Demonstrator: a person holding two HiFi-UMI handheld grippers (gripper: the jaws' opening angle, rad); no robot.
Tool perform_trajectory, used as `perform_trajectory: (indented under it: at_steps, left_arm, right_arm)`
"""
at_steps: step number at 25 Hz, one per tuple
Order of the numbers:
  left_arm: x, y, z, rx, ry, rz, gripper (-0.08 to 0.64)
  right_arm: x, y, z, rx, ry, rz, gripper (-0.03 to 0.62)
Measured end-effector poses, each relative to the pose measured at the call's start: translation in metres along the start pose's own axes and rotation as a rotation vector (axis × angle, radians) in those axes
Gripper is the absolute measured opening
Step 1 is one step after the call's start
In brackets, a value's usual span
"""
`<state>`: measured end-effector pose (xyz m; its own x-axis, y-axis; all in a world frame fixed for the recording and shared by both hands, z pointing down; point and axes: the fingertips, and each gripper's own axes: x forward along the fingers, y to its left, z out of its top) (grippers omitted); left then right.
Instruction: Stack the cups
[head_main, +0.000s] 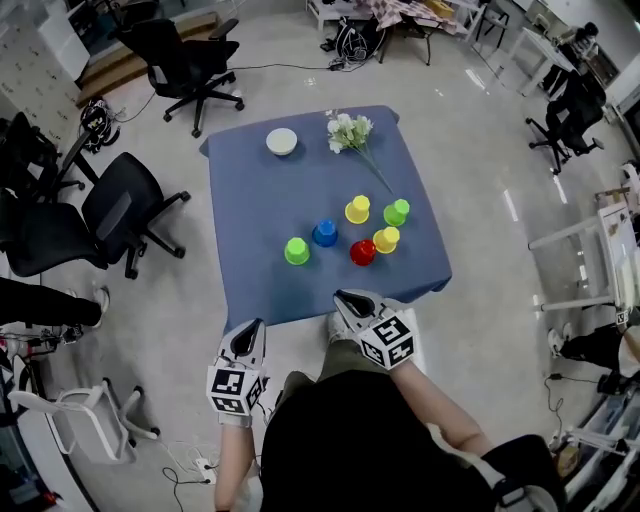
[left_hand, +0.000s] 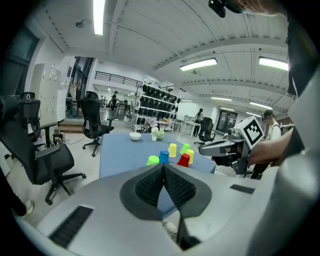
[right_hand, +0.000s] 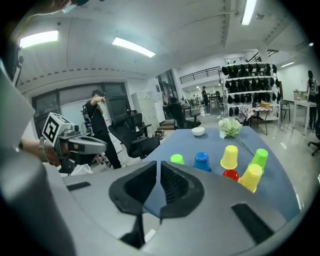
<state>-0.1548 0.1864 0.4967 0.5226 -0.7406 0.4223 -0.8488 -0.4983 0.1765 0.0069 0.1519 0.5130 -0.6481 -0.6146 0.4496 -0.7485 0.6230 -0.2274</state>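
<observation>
While shut tongs (head_main: 248, 338) (head_main: 347, 298) hover, 6 cups (head_main: 325, 233) sit beyond

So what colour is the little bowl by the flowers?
White. The bowl shows best in the head view.

Left hand-held gripper (head_main: 247, 341): smooth light grey shell, black recess round jaws. Pads (left_hand: 149, 188) black, with fine ribbed grid. Dark rectangular strips (left_hand: 71, 226) set into shell at each side of jaws. Left marker cube (head_main: 236, 388) at rear: white faces, black square patterns. Right hand-held gripper (head_main: 352, 301): same grey shell, same black ribbed inner faces, right marker cube (head_main: 388, 341) at rear. Behind both hand-held grippers: forearms bare, black top (head_main: 350, 440). Olive-green trousers (head_main: 345, 362) just behind right one.
</observation>
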Motion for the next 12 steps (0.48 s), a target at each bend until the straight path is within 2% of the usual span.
perform_trajectory:
  at_steps: [4,12]
  left_arm:
    - [0.047,0.011,0.020,0.002,0.025,0.032,0.009]
    - [0.124,0.024,0.032,-0.025,0.111,0.107,0.011]
  right_arm:
    - [0.021,-0.044,0.024,-0.001,0.003,0.035,0.035]
    - [0.054,-0.115,0.051,0.005,0.019,0.109,0.035]
